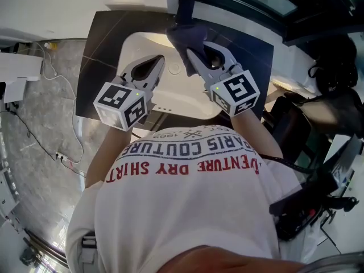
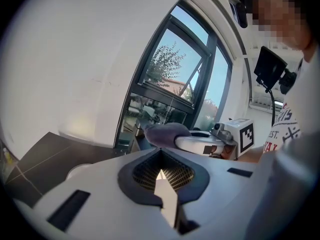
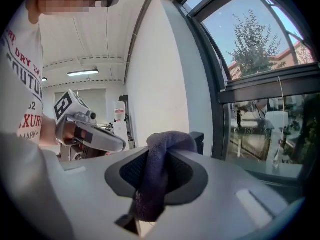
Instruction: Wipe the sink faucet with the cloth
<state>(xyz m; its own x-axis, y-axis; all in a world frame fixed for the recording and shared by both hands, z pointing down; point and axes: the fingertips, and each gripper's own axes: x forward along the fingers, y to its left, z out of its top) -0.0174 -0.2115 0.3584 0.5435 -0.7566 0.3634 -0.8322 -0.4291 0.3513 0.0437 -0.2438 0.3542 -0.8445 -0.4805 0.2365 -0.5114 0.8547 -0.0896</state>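
Two tools hang over the white sink [image 1: 135,45]: the right hand-held gripper [image 1: 191,53] clenches the dark cloth [image 1: 187,36] at the back rim; the left hand-held gripper [image 1: 160,59] is closed, empty.

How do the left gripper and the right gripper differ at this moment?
The right gripper is shut on the dark cloth, which bunches out past its tips; the left gripper is shut with nothing between its jaws. In the head view the right gripper reaches toward the back of the sink, while the left gripper hangs over the basin, nearer the person. Both point away from the person.
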